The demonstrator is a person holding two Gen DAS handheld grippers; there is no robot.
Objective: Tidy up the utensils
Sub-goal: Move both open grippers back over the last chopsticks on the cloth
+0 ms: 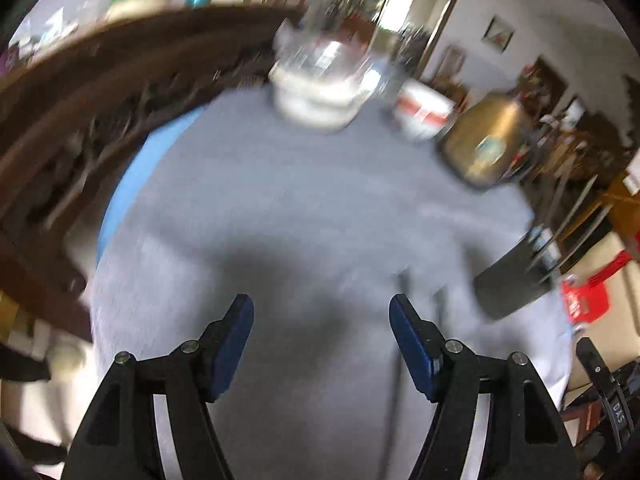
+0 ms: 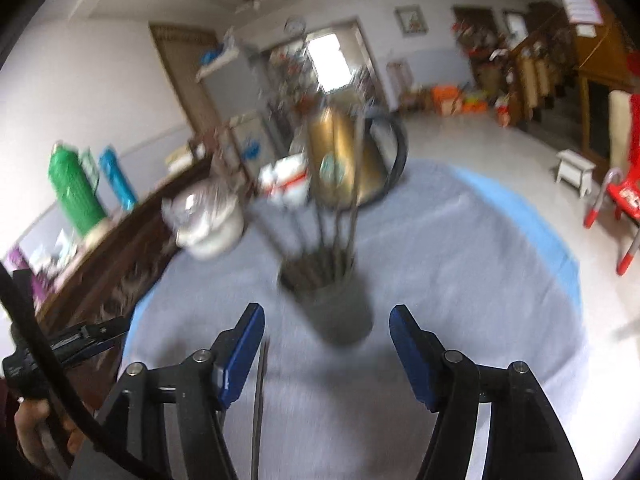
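Note:
A dark grey utensil cup (image 2: pixel 340 304) stands on the grey tablecloth (image 2: pixel 460 280) just ahead of my right gripper (image 2: pixel 326 344), with several thin metal utensils (image 2: pixel 336 216) sticking up out of it. One thin utensil (image 2: pixel 259 400) lies on the cloth by my right gripper's left finger. My right gripper is open and empty. My left gripper (image 1: pixel 322 332) is open and empty over bare cloth (image 1: pixel 300 200); the cup (image 1: pixel 516 280) shows at its right, and a thin utensil (image 1: pixel 394 380) lies by its right finger. Both views are blurred.
A white bowl stack under clear wrap (image 1: pixel 320 84), a red-and-white box (image 1: pixel 424 114) and a gold tin (image 1: pixel 486 140) stand at the table's far side. A dark wooden sideboard (image 1: pixel 80 120) runs along the left. A red chair (image 2: pixel 624 196) stands to the right.

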